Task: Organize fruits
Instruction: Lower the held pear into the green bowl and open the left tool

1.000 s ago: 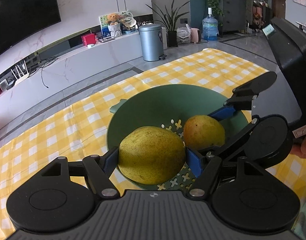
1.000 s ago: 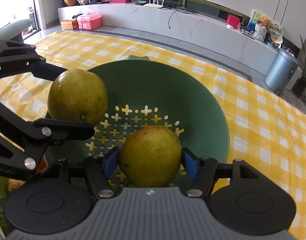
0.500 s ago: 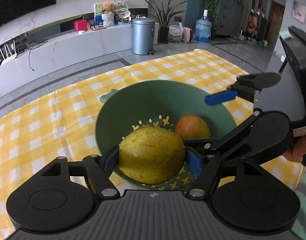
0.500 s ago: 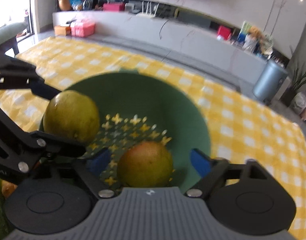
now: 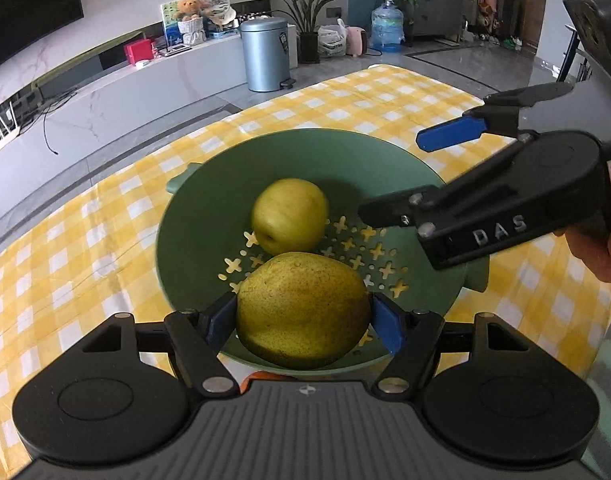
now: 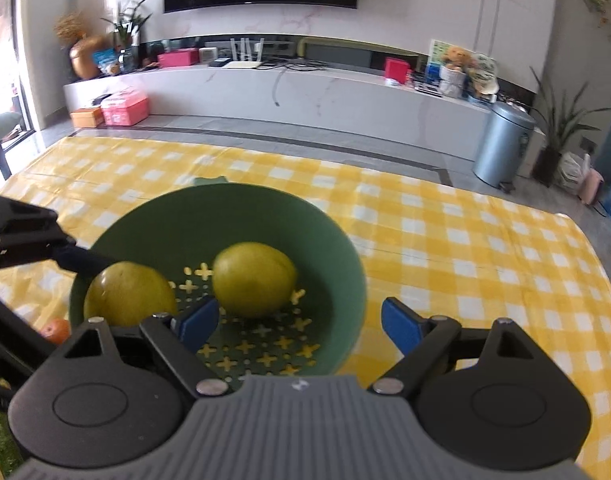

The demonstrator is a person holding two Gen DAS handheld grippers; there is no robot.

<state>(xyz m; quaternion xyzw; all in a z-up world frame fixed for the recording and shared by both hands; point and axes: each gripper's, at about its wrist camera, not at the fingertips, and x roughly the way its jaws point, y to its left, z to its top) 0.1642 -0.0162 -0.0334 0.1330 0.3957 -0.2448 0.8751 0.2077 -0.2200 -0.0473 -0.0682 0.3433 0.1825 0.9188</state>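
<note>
The right gripper (image 6: 299,326), fingers now spread wide, is backing away from the pear (image 6: 254,279) it has just released into the green colander (image 5: 193,216) on the tabletop, while the left gripper (image 5: 303,320) is holding a second pear (image 5: 303,312) clamped over the rim, awaiting release.

Matt green plastic colander (image 5: 185,216), speckled pear (image 5: 301,312).

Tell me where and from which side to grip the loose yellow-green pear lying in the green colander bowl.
Grip the loose yellow-green pear across its widest middle, coming down from above. It lies free on the perforated floor of the green colander bowl, whose high walls likely block a sideways approach. The open right gripper sits nearest; the left gripper is shut on the speckled pear.
</note>
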